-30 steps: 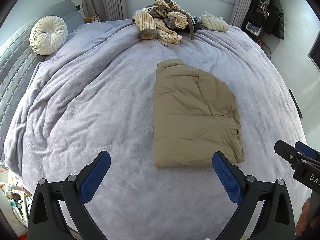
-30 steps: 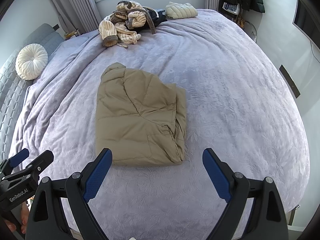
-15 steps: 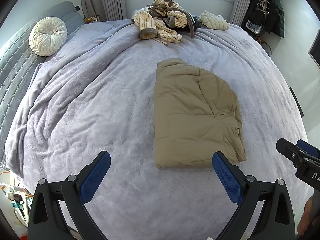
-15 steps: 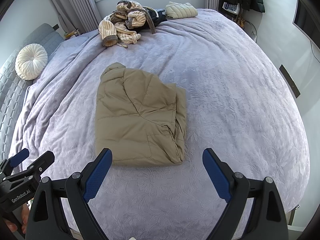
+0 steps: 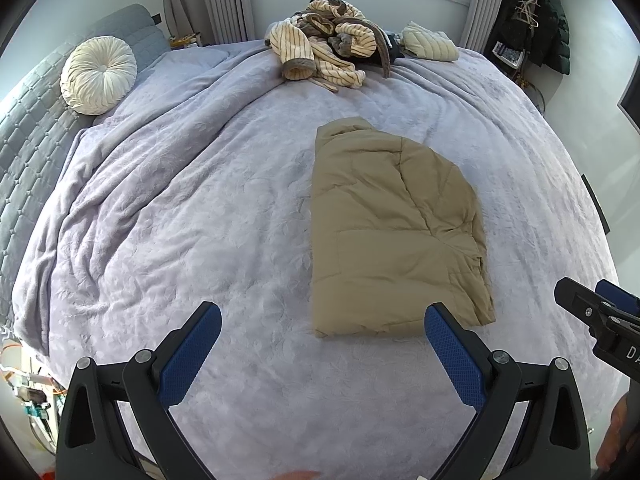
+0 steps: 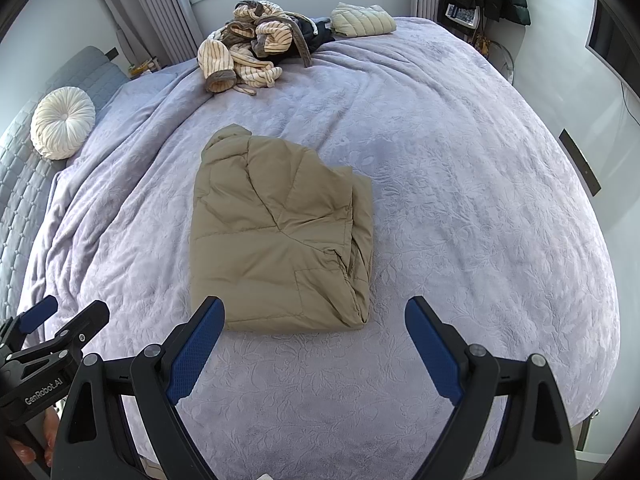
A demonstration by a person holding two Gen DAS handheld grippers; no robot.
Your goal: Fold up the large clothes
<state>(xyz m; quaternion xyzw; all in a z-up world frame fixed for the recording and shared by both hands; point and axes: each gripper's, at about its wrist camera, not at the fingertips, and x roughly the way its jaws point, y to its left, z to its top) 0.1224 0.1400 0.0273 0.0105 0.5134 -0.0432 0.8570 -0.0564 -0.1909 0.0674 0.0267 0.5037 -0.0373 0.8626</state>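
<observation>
Little change from a second ago: jacket (image 5: 396, 236) lies as it did, folded into one tan rectangle on the bed (image 5: 180, 240). In the left view it has slid slightly lower and right in frame, so that camera has shifted a touch; the right view is all but identical.

Left gripper (image 5: 322, 334): jaws wide, holding nothing, above the blanket at the near edge, with the jacket's near hem just past its right finger. Right gripper (image 6: 312, 322): jaws wide, empty, its left finger tip overlapping the jacket's near hem in view; contact cannot be told. Each gripper shows at the edge of the other's view.

Count:
- One folded tan jacket, mid-bed, collar end toward the window.
- One heap of striped clothes (image 5: 320, 50) at the far side; pieces in it cannot be counted.
- One pale quilted garment (image 5: 430, 40), folded, just right of the heap.
- One round white cushion (image 5: 98, 76) against the headboard.
- Two grippers.
</observation>
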